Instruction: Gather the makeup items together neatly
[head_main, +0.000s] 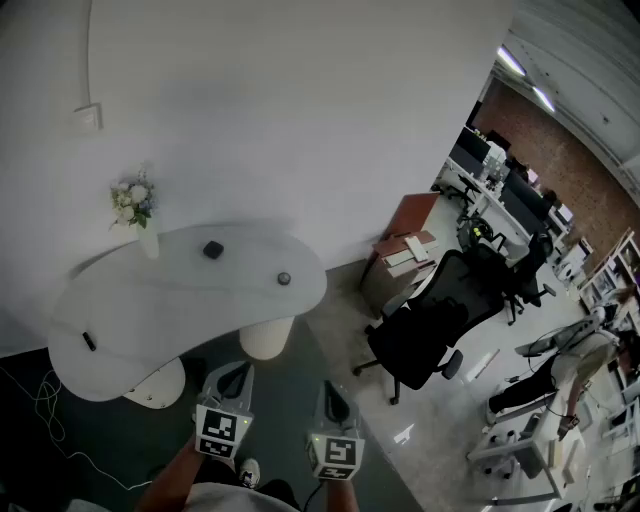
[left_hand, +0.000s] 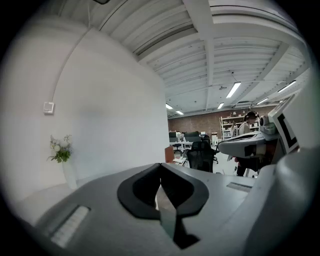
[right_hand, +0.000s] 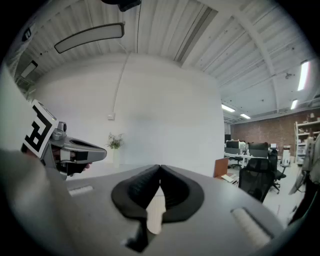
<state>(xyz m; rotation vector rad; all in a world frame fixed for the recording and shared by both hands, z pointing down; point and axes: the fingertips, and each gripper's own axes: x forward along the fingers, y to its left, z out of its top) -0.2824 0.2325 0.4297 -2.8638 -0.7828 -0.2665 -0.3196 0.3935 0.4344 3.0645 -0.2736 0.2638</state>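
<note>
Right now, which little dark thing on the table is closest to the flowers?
The dark blocky item, just right of the flower vase. The round one and the slim one lie farther off, near the edges of the table.

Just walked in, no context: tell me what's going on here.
A person holds a claw in each hand in front of a white curved table. The left claw and right claw are shut and empty, short of the table. Three items lie apart on it: a small dark round item near the white vase of flowers, a second dark round item farther right, and a small dark flat item at the left end.
</note>
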